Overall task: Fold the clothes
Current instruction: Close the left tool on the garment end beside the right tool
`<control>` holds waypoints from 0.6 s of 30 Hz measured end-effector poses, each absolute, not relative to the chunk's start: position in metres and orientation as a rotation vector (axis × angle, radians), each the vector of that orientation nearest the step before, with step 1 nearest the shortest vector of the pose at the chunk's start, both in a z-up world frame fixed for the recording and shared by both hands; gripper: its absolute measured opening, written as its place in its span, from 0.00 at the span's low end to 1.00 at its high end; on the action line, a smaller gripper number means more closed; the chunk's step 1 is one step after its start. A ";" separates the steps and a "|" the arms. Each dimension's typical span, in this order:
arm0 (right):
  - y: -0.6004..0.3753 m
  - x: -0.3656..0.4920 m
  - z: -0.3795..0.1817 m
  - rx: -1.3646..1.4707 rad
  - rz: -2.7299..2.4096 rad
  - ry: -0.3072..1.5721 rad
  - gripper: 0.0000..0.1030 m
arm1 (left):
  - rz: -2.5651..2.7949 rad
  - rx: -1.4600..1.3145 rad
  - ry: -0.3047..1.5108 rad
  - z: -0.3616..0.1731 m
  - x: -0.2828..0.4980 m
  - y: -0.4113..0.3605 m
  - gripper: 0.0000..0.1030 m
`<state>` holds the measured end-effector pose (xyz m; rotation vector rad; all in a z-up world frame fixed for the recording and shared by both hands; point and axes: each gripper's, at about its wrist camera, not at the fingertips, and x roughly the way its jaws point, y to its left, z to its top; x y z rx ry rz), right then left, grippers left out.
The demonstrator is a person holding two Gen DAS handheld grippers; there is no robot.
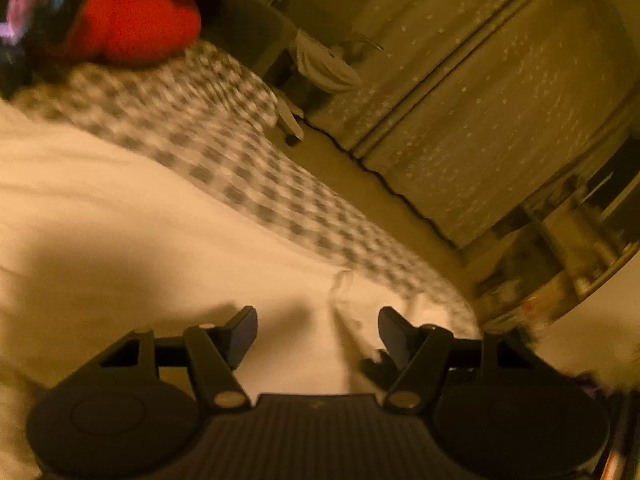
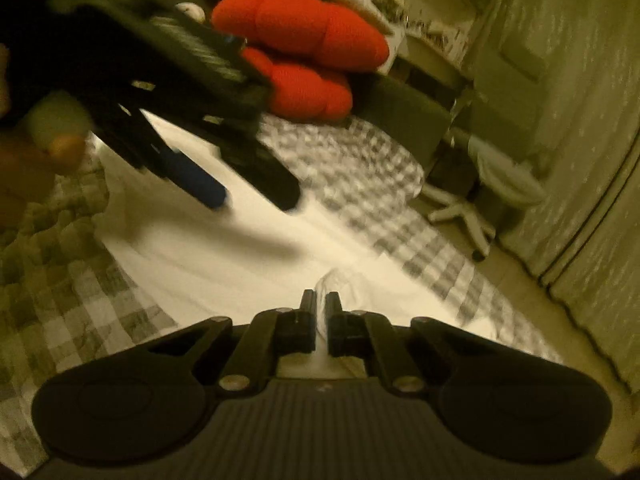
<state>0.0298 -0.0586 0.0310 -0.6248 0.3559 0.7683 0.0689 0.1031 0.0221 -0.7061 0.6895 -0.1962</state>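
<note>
Inspector: Where is the garment?

Operator: The white garment (image 2: pixel 224 256) lies spread across the bed, on top of the checked bedcover (image 2: pixel 360 172). A bunched edge of it rises at the near side.

Inspector: What is the state of the right gripper (image 2: pixel 320 300)?

Operator: Its fingers are closed to a narrow gap, and a fold of the white garment is pinched between them.

Inspector: And the left gripper (image 1: pixel 318 324)?

Operator: Its fingers are spread wide apart above the garment (image 1: pixel 120 216) with nothing between them. In the right wrist view the same gripper (image 2: pixel 252 196) appears blurred at upper left, fingers pointing down toward the cloth; whether they touch it cannot be told.

Inspector: What surrounds the work area?

Operator: A red cushion (image 2: pixel 304 48) sits at the far end of the bed. A chair with a white wheeled base (image 2: pixel 464 216) stands on the floor beside the bed, near pale patterned doors (image 1: pixel 480 92).
</note>
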 end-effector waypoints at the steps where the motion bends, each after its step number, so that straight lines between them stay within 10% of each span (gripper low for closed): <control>1: -0.058 0.027 0.032 -0.637 0.772 0.332 0.04 | -0.219 -0.737 0.694 0.021 0.075 0.101 0.66; 14: -0.059 0.018 0.042 -0.633 0.803 0.251 0.04 | -0.264 -0.892 0.761 -0.006 0.110 0.081 0.63; 18: -0.057 0.017 0.041 -0.635 0.812 0.259 0.04 | -0.262 -0.795 0.756 -0.004 0.118 0.074 0.13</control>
